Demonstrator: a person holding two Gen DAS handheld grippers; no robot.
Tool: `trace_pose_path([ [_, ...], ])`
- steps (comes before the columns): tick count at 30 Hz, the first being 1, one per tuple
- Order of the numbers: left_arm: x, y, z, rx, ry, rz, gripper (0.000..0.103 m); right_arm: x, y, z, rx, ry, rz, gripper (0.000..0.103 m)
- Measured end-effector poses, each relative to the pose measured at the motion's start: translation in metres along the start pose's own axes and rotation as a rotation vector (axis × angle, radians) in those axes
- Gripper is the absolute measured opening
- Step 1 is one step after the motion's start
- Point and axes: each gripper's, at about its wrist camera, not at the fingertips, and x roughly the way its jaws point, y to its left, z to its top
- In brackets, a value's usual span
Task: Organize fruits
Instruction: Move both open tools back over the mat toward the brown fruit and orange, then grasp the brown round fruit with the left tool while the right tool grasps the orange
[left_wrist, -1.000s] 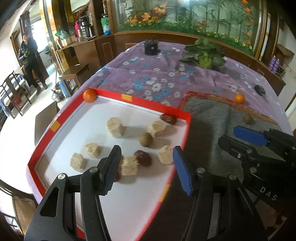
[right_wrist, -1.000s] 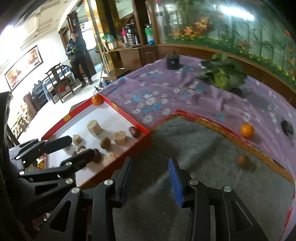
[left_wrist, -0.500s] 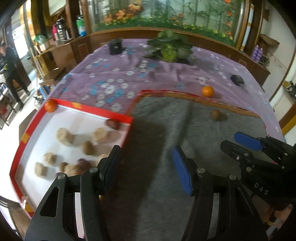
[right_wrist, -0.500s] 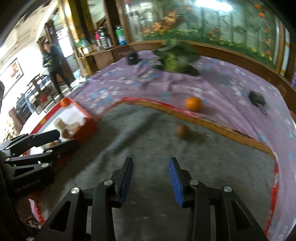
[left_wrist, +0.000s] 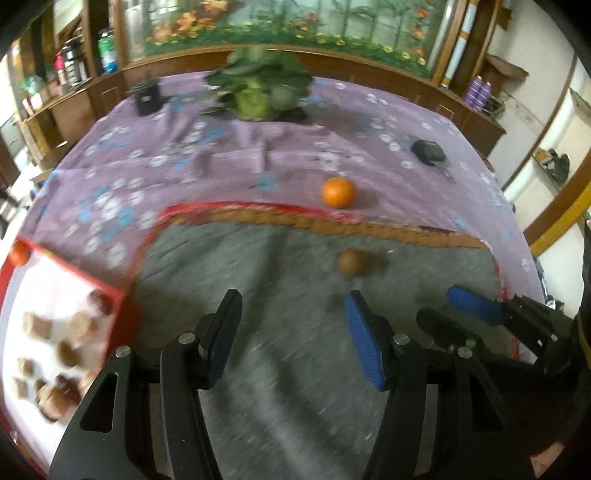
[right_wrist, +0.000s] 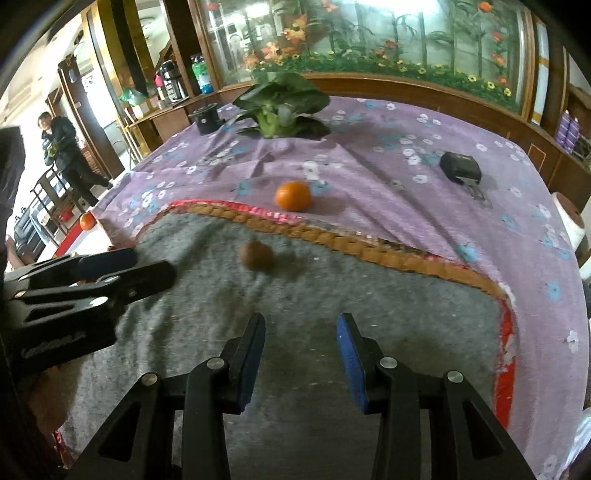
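A: Left wrist view first. What do the jaws of the left gripper (left_wrist: 291, 332) look like?

B: They stand well apart with nothing between them, only grey mat (left_wrist: 295, 369) below. The right gripper (left_wrist: 458, 314) shows at the right edge, also empty, its jaws parted.

A: And the fruit?

B: A brown fruit (left_wrist: 349, 261) lies on the mat, just beyond the left gripper's blue pad. An orange (left_wrist: 338, 192) sits on the purple cloth (left_wrist: 221, 158), just past the mat's red and tan border. The two are near each other but apart.

A: Anything at the left?

B: A red tray (left_wrist: 125, 314) with a white floor, holding pale chunks and dark reddish pieces, all blurred. A second orange (left_wrist: 19, 254) sits at its far corner.

A: Now the right wrist view.

B: The right gripper (right_wrist: 301, 345) is partly open, narrower than the left, and grips nothing. The left gripper (right_wrist: 122, 267) reaches in from the left side, jaws parted and empty.

A: Fruit again?

B: The brown fruit (right_wrist: 256, 254) is on the mat (right_wrist: 332, 288), ahead and left of the right gripper. The orange (right_wrist: 293, 195) rests on the cloth (right_wrist: 369, 147) beyond the border. The second orange (right_wrist: 87, 221) shows far left.

A: Background?

B: A leafy plant (right_wrist: 280, 107) and a black pouch (right_wrist: 460, 166) on the cloth; a person (right_wrist: 66, 158) stands far left.
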Motion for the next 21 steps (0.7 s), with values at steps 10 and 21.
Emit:
trace_pose_path([
  [10, 0.045, -0.032, 0.019, 0.077, 0.030, -0.029, 0.057, 0.005, -0.031, 0.003, 0.036, 0.008, -0.012, 0.040],
  [21, 0.038, -0.009, 0.015, 0.033, 0.036, -0.025, 0.023, 0.028, -0.014, 0.041, -0.042, 0.001, 0.027, 0.040],
])
